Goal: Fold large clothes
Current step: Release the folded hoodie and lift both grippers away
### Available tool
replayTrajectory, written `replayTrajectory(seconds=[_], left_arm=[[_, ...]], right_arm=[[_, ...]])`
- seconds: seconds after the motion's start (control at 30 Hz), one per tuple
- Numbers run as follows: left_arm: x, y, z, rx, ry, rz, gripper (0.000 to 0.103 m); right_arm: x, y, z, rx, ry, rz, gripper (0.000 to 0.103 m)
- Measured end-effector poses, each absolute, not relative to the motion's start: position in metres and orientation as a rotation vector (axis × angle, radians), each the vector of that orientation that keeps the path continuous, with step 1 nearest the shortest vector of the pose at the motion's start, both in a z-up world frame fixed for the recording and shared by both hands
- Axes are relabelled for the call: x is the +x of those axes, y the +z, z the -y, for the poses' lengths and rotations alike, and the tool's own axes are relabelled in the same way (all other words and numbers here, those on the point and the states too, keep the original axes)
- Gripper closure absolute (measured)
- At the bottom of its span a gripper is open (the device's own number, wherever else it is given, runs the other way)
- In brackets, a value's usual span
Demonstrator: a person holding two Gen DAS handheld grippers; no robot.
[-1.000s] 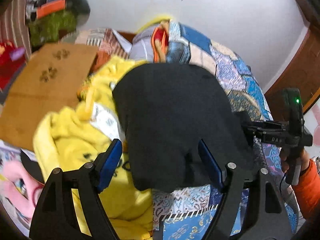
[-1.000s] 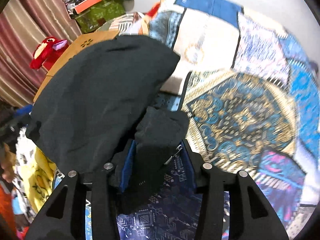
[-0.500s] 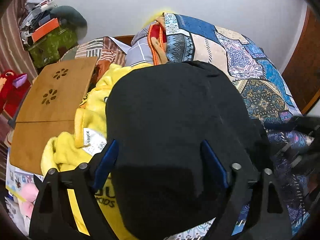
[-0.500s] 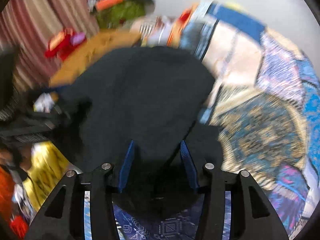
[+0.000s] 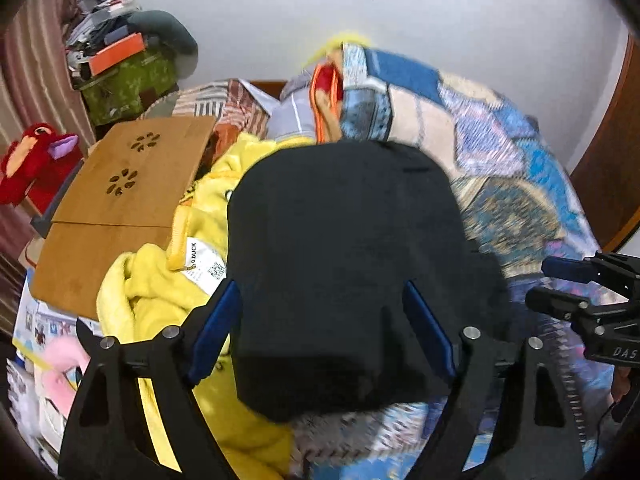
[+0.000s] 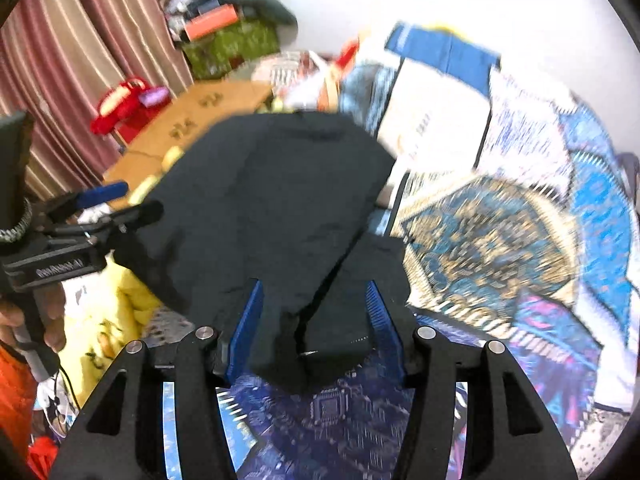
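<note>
Bedspread (image 5: 516, 184) blurred; black garment (image 5: 344, 248) hides yellow fleece (image 5: 160, 300) partly.

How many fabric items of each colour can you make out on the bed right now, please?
Black: 1, the black garment
Yellow: 1, the yellow fleece garment
Blue patterned: 1, the bedspread under them
Striped: 1, the striped cloth behind the wooden lap tray
Total: 4
</note>
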State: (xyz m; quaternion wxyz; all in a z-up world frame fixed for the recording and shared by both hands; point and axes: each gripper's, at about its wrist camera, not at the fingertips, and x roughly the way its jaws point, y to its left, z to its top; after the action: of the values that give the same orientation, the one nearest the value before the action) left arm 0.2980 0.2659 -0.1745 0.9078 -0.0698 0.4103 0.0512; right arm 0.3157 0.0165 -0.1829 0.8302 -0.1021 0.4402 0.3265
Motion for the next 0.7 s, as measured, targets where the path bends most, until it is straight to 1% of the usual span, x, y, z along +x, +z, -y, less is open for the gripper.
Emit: replayTrajectory(seconds=[0.1,0.23,0.3,0.47,0.6,0.7], left_arm=[[0.273,-0.144,-0.253,-0.136,0.103,-0.788,0.02],[0.229,-0.087,-0.229,-0.097,0.09,-0.666,0.02],[0.204,-0.059,-0.219,-0.093,0.084,-0.593,0.02],[0.133,0.004,-0.187,-0.058,0.084,-0.381,0.02],[0.075,0.037,-0.163,-0.049,0.087,-0.232,0.02],[0.04,0.047,-0.147,-0.047,0.107,-0.147,0.02]], right_arm=[[0.294,-0.147,-0.006,-0.182,0.712,-0.849,0.053],[0.258,-0.096,0.009,-0.145,0.726,-0.699,0.053],[0.232,-0.067,0.023,-0.114,0.735,-0.604,0.053],[0.177,-0.016,0.051,-0.044,0.745,-0.403,0.053],[0.136,0.008,0.07,0.0,0.762,-0.285,0.053],[0.11,0.015,0.08,0.02,0.768,-0.221,0.053]])
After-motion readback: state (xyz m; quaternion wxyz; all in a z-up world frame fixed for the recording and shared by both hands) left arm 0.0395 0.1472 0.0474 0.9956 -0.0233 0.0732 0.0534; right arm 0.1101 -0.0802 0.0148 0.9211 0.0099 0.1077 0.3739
